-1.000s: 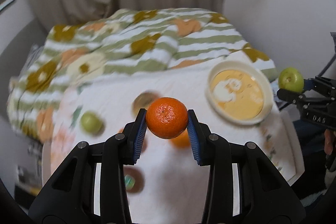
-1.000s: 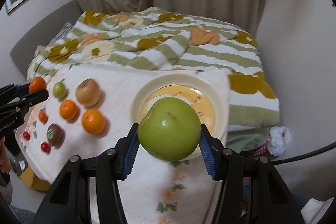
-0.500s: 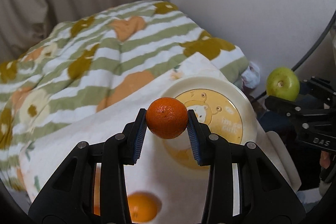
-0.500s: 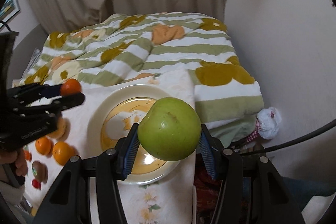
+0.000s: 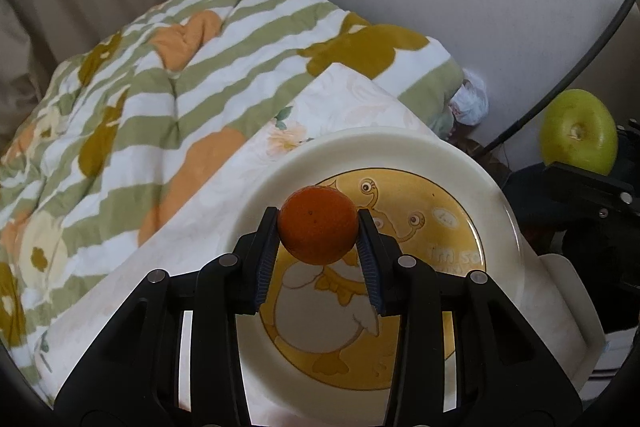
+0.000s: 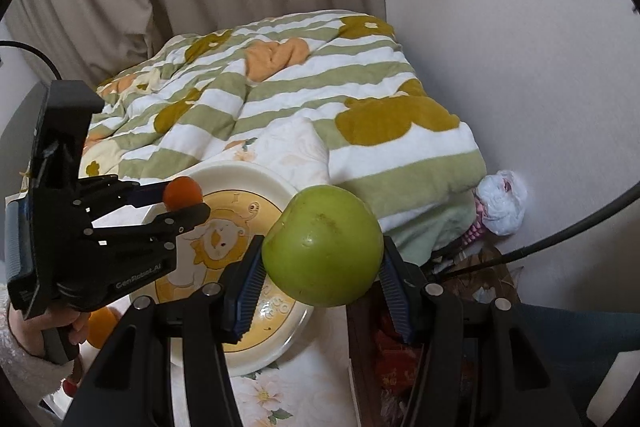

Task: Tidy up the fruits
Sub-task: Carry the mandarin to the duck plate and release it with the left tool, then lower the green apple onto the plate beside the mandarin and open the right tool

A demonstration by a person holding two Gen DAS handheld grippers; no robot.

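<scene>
My left gripper [image 5: 318,233] is shut on a small orange tangerine [image 5: 318,225] and hangs over the cream plate [image 5: 400,147] with a yellow cartoon print. In the right wrist view that same left gripper [image 6: 182,201] holds the tangerine [image 6: 183,191] above the plate's [image 6: 224,173] far left part. A big green apple [image 6: 323,251] sits clamped in my right gripper [image 6: 322,267], just off the plate's right rim. The left wrist view catches the apple [image 5: 579,137] at its right edge, beside the plate.
The plate rests on a white floral cloth [image 5: 352,95] over a striped green, white and orange quilt [image 5: 168,67]. Another orange fruit [image 6: 102,323] lies left of the plate, below a person's hand [image 6: 60,327]. A crumpled white bag [image 6: 502,203] and a black cable [image 6: 560,231] are by the wall at right.
The left gripper has swung right and down with the tangerine, from over the loose fruits to above the plate. The right gripper has shifted right with the apple, off the plate's middle to its right rim.
</scene>
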